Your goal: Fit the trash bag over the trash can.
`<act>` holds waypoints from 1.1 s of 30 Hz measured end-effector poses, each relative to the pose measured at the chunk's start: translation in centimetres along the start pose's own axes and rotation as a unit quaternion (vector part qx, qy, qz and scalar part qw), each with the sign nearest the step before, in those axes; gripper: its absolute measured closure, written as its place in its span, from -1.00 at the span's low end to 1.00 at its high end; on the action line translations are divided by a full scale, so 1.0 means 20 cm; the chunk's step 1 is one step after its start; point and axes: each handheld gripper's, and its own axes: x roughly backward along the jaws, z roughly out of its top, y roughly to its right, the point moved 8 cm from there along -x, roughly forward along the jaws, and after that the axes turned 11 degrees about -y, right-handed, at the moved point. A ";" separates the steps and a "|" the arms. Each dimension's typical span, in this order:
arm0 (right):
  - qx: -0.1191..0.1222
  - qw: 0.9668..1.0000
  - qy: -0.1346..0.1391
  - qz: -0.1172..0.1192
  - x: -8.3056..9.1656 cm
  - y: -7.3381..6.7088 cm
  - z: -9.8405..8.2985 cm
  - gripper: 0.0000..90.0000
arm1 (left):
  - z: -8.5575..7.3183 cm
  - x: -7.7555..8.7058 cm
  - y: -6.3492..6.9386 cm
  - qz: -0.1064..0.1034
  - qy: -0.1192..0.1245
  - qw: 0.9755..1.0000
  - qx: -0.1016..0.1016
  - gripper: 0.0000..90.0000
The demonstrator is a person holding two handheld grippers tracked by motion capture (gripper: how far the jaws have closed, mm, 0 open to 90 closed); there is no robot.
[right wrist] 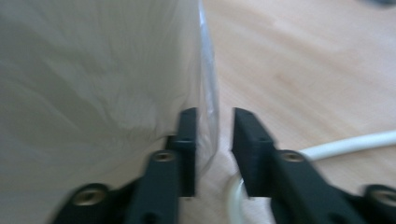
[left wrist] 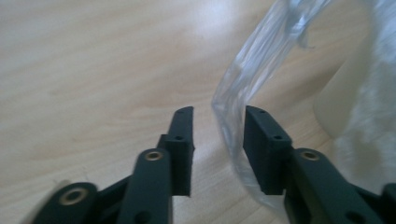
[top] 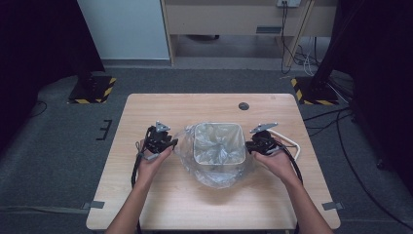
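A light wooden table fills the lower middle of the high view; a small dark round cap sits in its top near the upper edge, right of centre; a white loop of cable lies on the wood toward the right edge; grey tape tabs mark the lower corners; grey carpet surrounds the table; two black stand bases with yellow-black hazard stripes occupy the upper left and upper right; a pale wooden desk frame stands at the top, loose cables hanging beside it; a white panel sits upper left of centre.
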 end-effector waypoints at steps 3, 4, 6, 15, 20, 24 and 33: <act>0.001 1.000 0.025 -0.012 0.05 0.01 0.02 0.35 | 0.03 0.06 0.03 0.008 0.020 1.000 -0.014 0.25; -0.001 0.999 0.036 -0.016 0.07 0.02 0.02 0.31 | 0.03 0.07 0.04 0.010 0.022 1.000 -0.018 0.20; -0.004 0.999 0.050 -0.019 0.11 0.02 0.03 0.27 | 0.05 0.11 0.06 0.010 0.036 0.999 -0.020 0.17; 0.002 0.995 0.093 -0.028 0.31 0.00 0.07 0.54 | 0.06 0.27 0.16 -0.009 0.075 0.997 -0.026 0.16; 0.026 0.993 0.114 -0.022 0.44 -0.06 0.14 0.75 | 0.05 0.36 0.22 -0.021 0.098 0.995 -0.024 0.13; 0.060 0.991 0.117 -0.007 0.51 -0.18 0.23 0.83 | 0.04 0.41 0.28 -0.038 0.113 0.993 -0.026 0.09; 0.133 0.988 0.082 0.011 0.47 -0.46 0.41 0.88 | 0.06 0.47 0.43 -0.060 0.131 0.989 -0.044 0.00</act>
